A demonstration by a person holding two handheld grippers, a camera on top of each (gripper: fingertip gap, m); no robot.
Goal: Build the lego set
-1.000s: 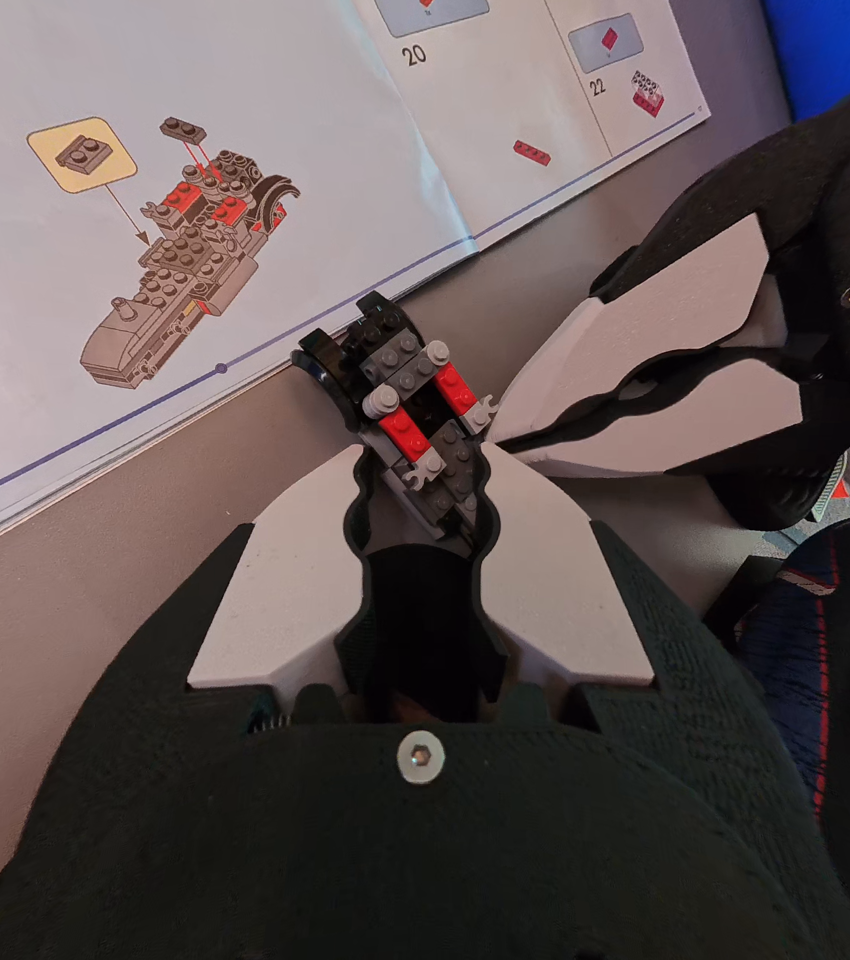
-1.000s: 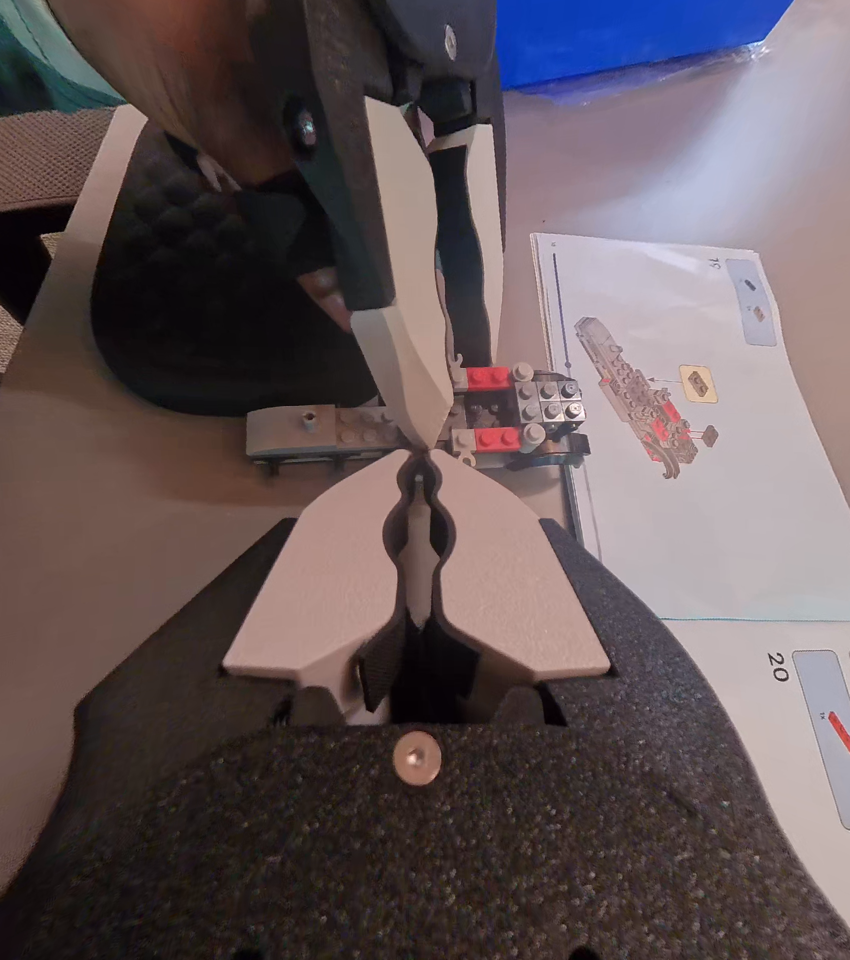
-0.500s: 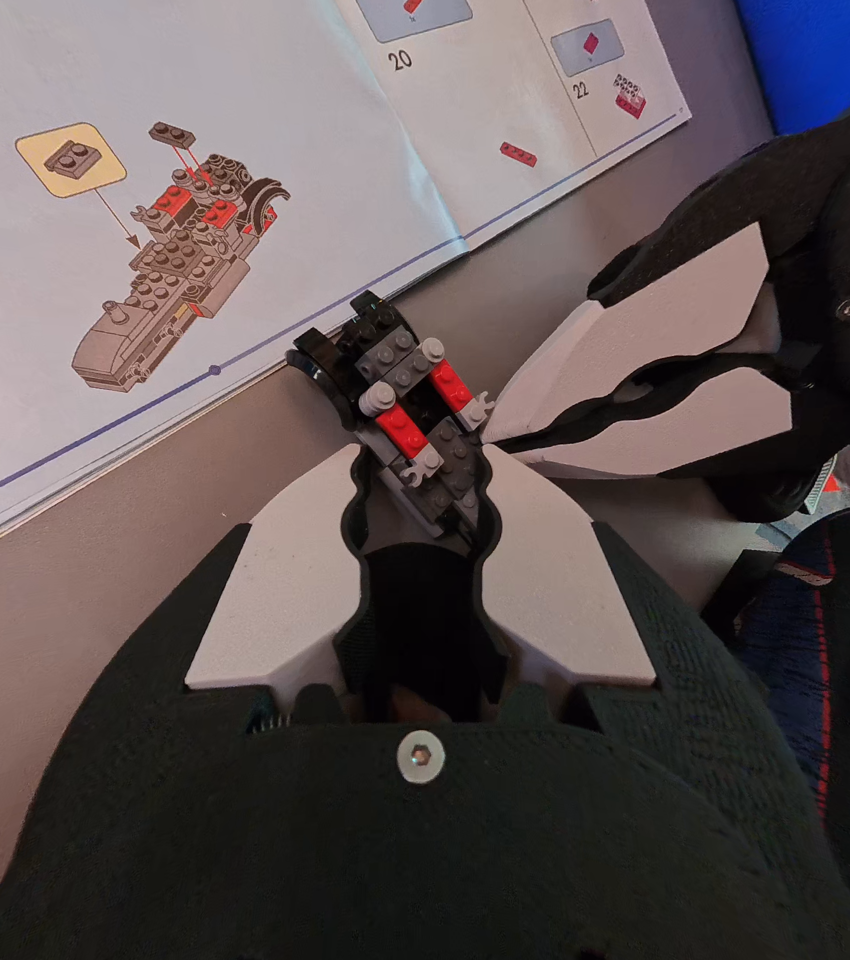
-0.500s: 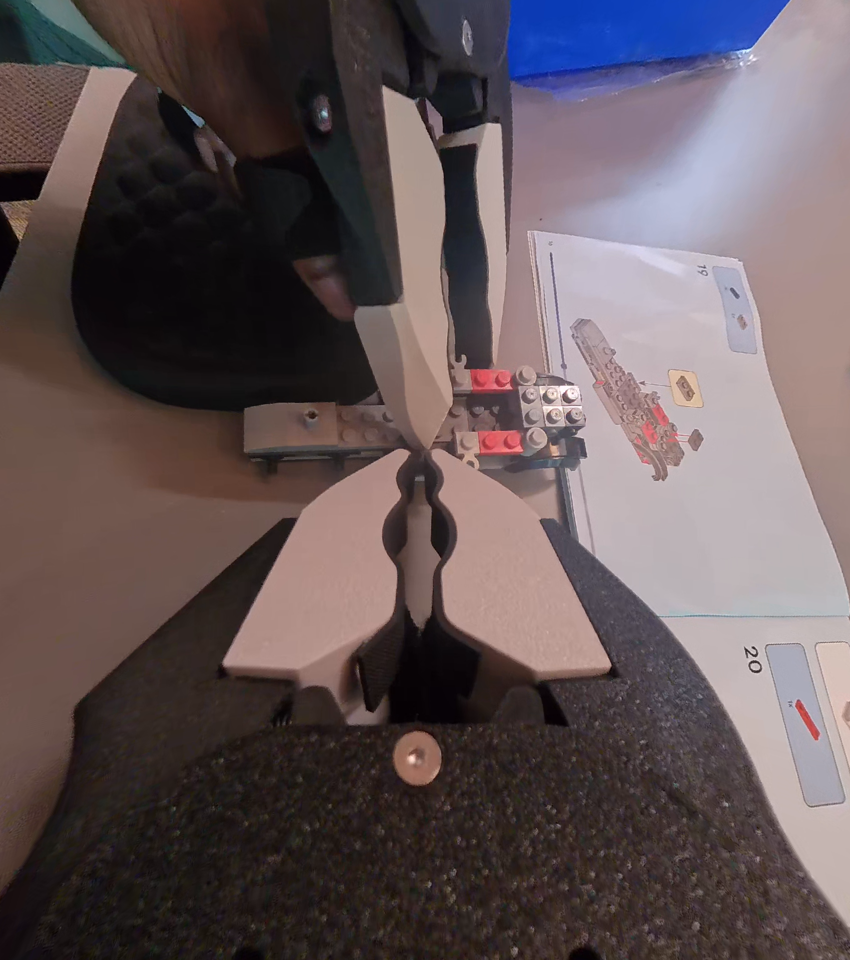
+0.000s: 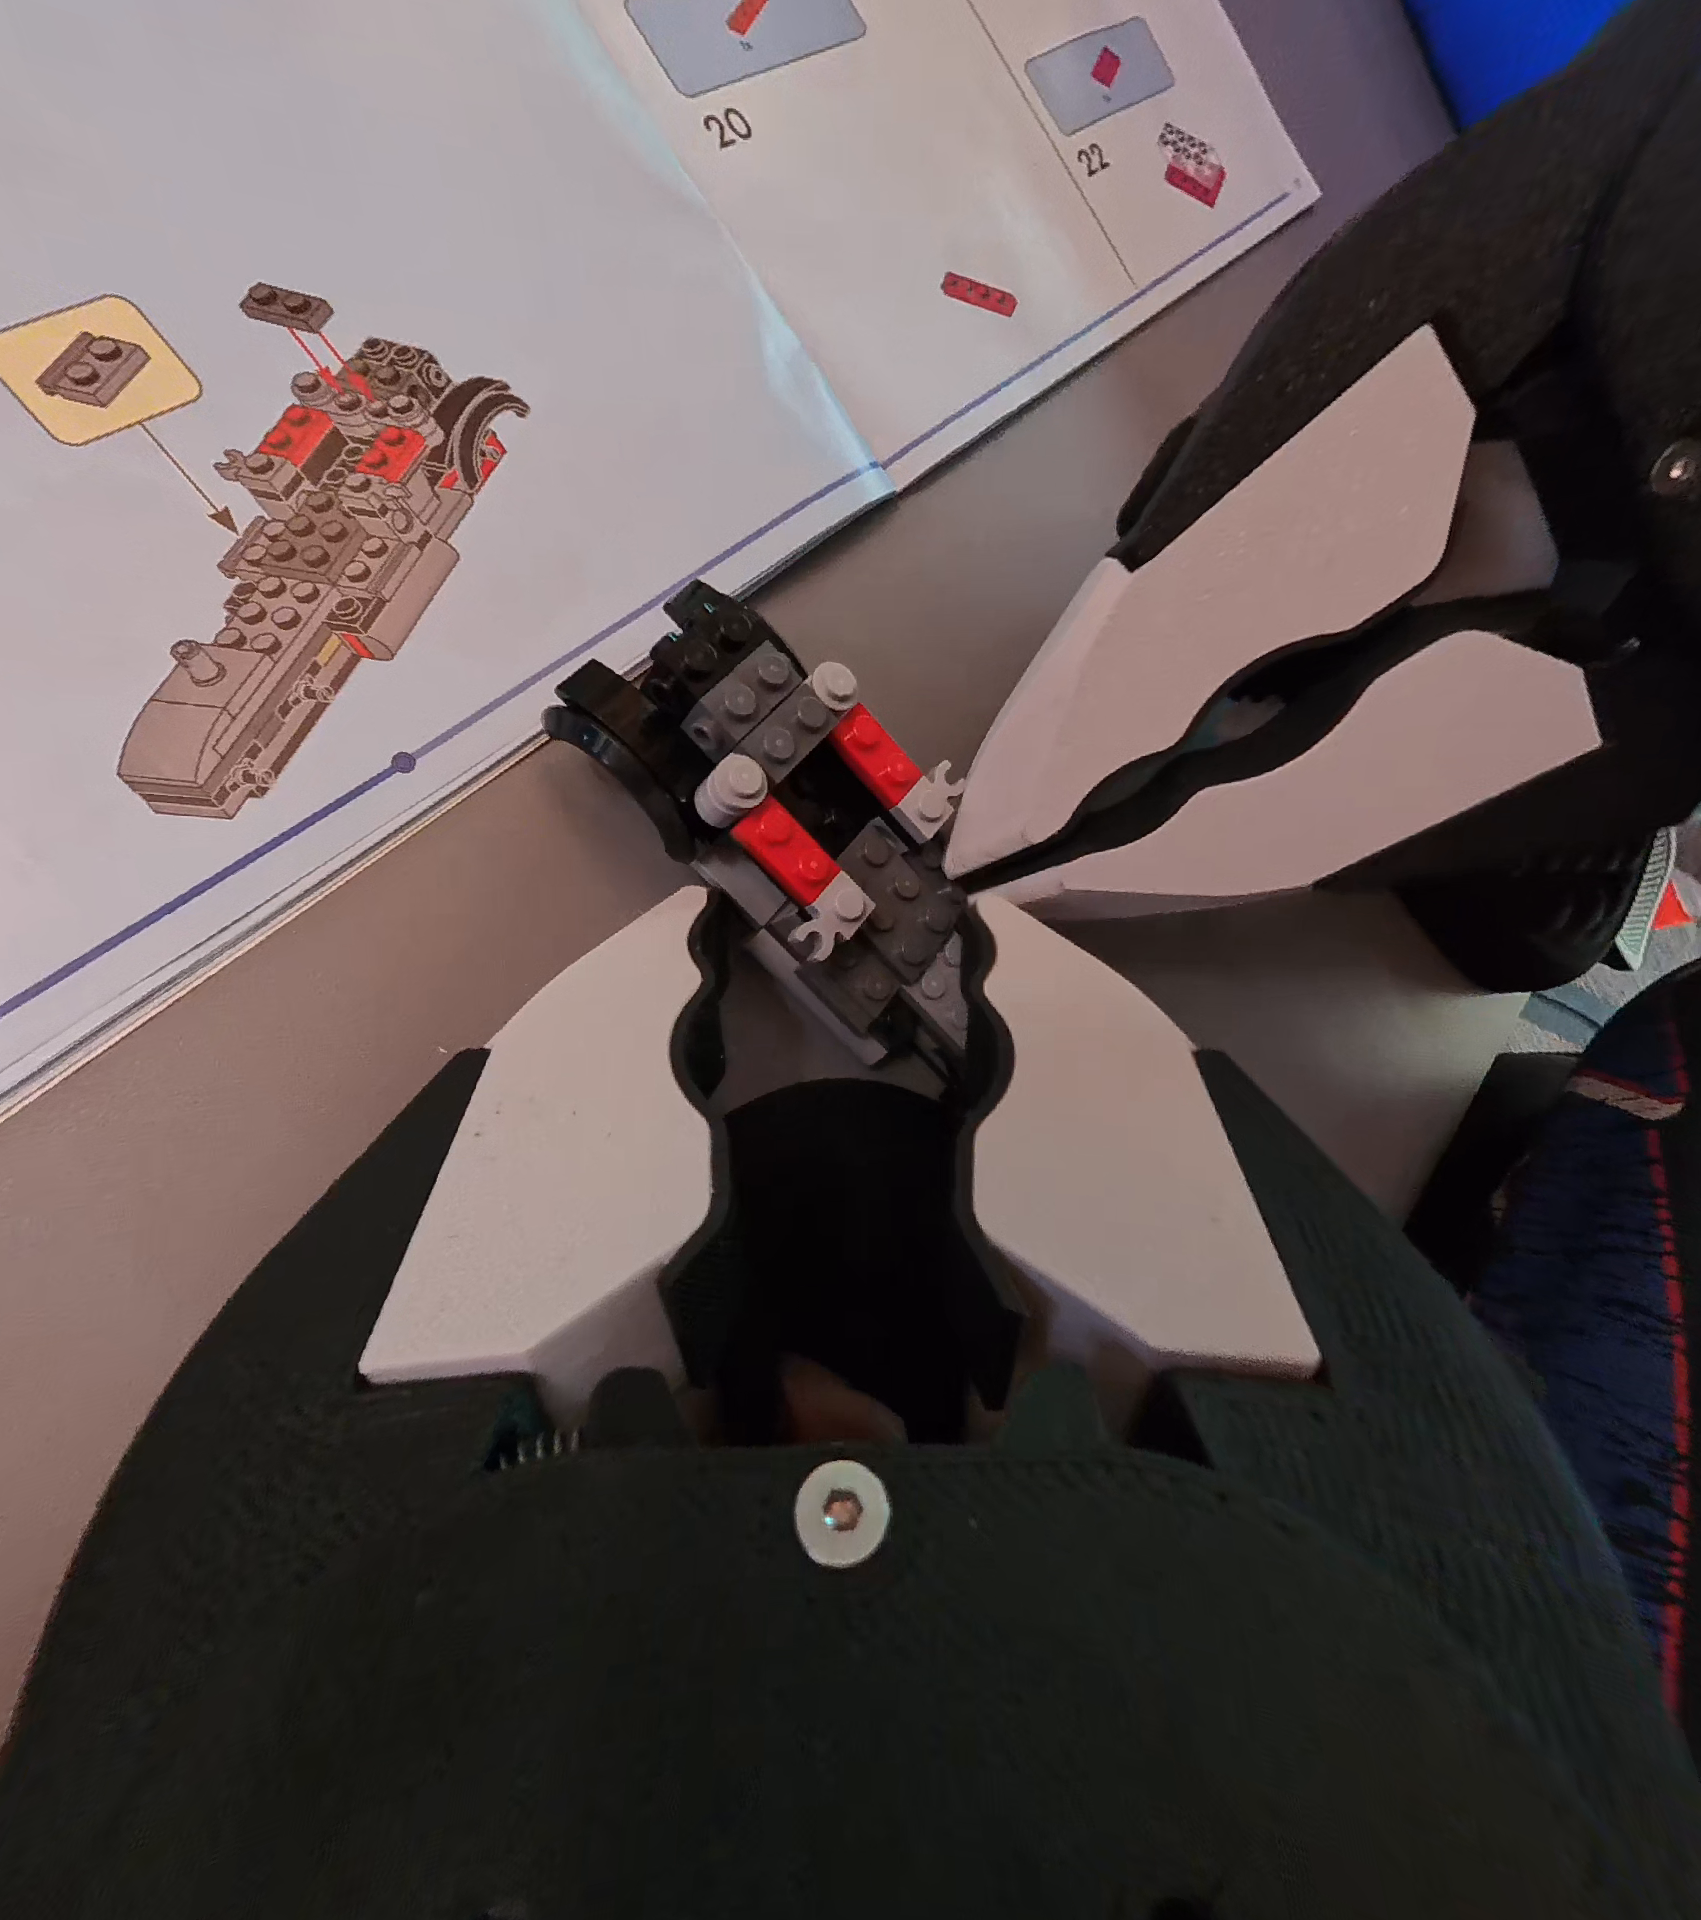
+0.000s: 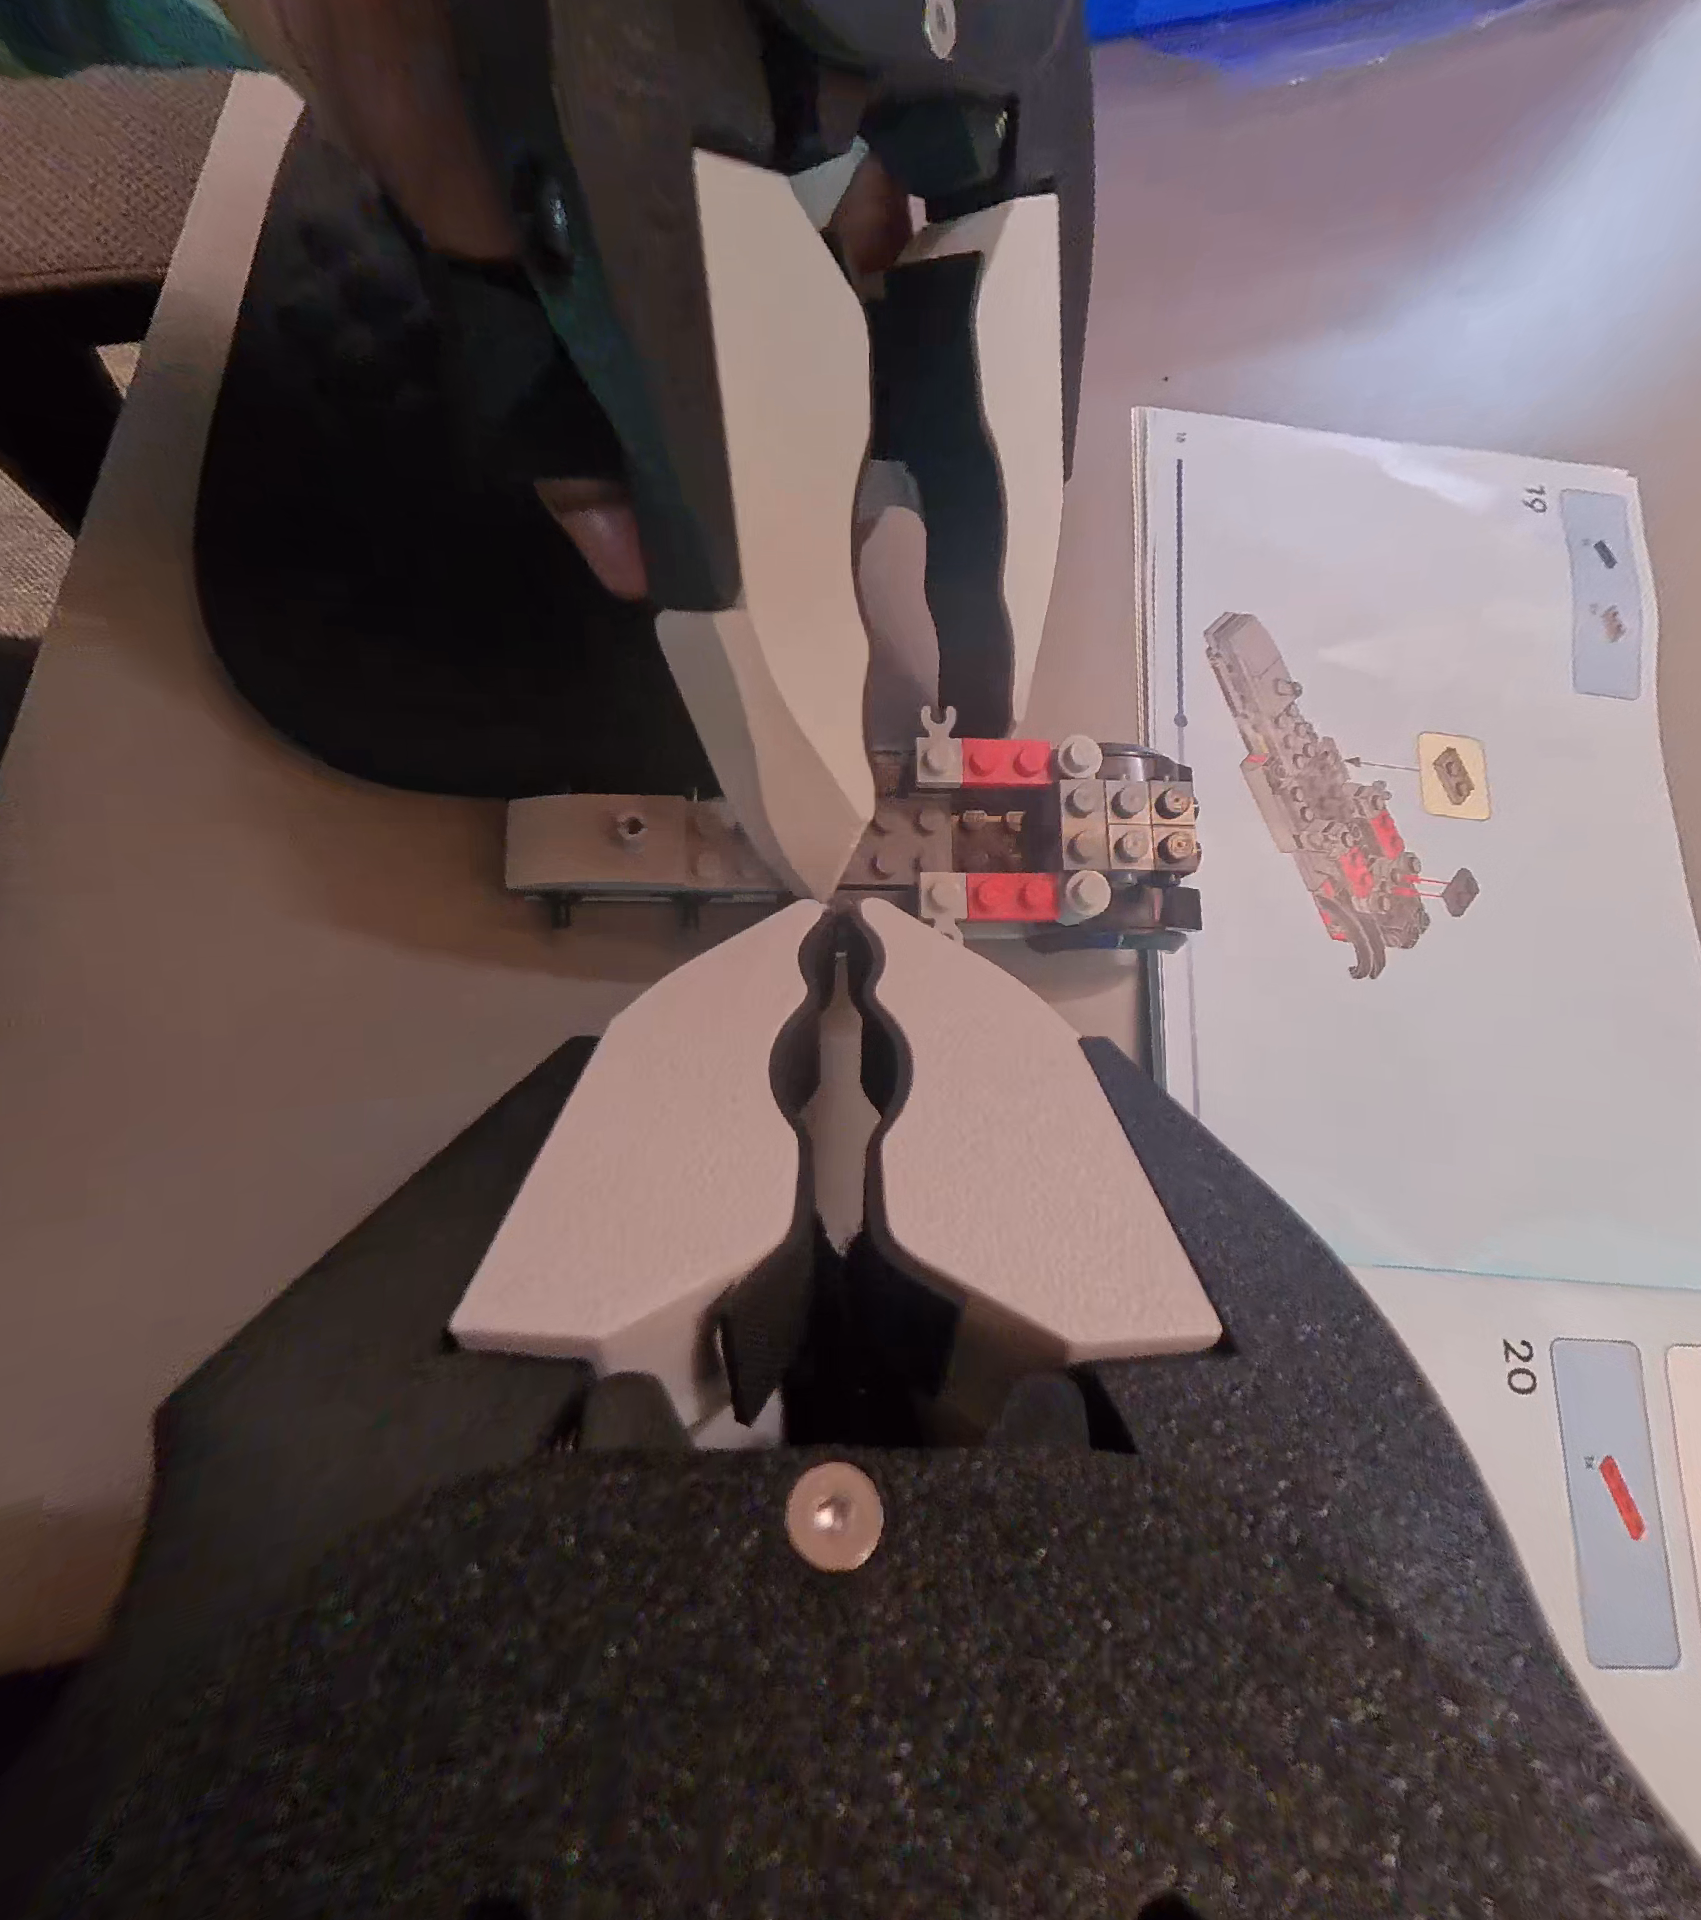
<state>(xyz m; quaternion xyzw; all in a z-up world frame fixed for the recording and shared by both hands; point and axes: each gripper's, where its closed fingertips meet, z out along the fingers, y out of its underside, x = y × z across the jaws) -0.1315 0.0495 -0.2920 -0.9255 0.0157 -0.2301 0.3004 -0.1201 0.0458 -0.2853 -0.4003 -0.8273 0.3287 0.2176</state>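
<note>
While left hand-held gripper (image 5: pixel 841 914) clamps lego model (image 5: pixel 804 790), right hand-held gripper (image 6: pixel 841 914) closed, touching it.

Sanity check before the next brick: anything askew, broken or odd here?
Nothing stands out. The lego model lies flat on the table, held by the left gripper; the right gripper is shut at its side. The instruction booklet lies flat beside it.
</note>
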